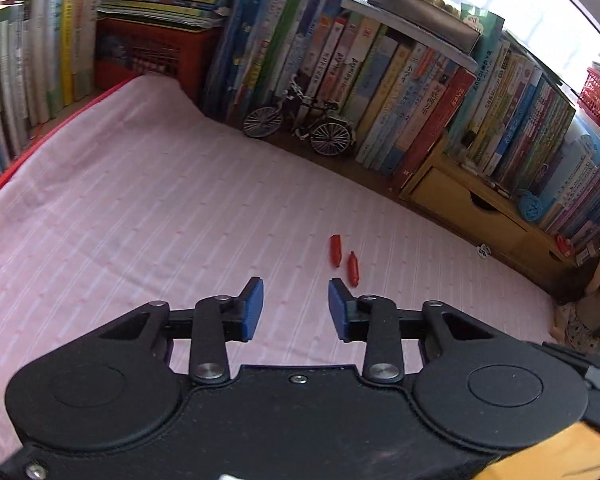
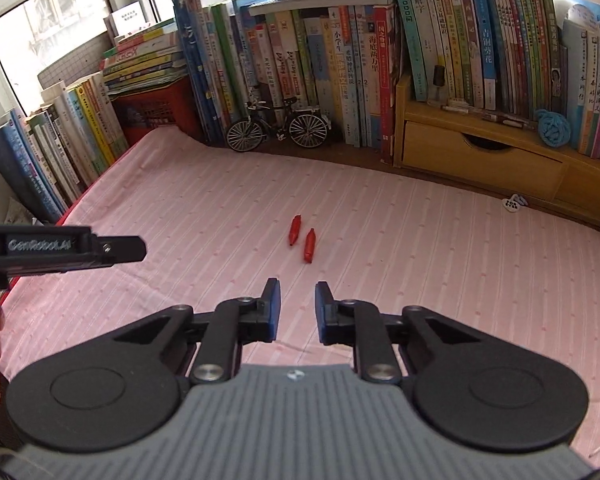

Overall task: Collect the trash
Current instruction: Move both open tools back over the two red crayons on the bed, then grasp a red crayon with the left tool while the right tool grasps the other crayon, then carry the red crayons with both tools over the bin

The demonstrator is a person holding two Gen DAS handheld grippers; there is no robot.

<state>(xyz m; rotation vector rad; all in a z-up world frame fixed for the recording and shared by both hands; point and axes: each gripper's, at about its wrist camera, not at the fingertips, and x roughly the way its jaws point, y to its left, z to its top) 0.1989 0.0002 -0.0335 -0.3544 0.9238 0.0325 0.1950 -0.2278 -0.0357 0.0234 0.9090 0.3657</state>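
Two small red wrapped pieces lie side by side on the pink striped cloth (image 2: 180, 208): the left red piece (image 2: 294, 230) and the right red piece (image 2: 309, 246). In the left wrist view they are the left red piece (image 1: 335, 251) and the right red piece (image 1: 353, 268). My left gripper (image 1: 296, 304) is open and empty, just short of the pieces, which sit slightly right of its gap. My right gripper (image 2: 297, 306) is open and empty too, a little behind them. The left tool's black body (image 2: 60, 250) shows at the left edge of the right wrist view.
Rows of books (image 2: 340, 60) line the back and left. A model bicycle (image 2: 278, 128) stands before them, beside a red crate (image 2: 152, 110). A wooden drawer shelf (image 2: 480, 156) sits at the right, with a small white tag (image 2: 514, 202) on the cloth near it. A person (image 1: 592, 304) is at the far right.
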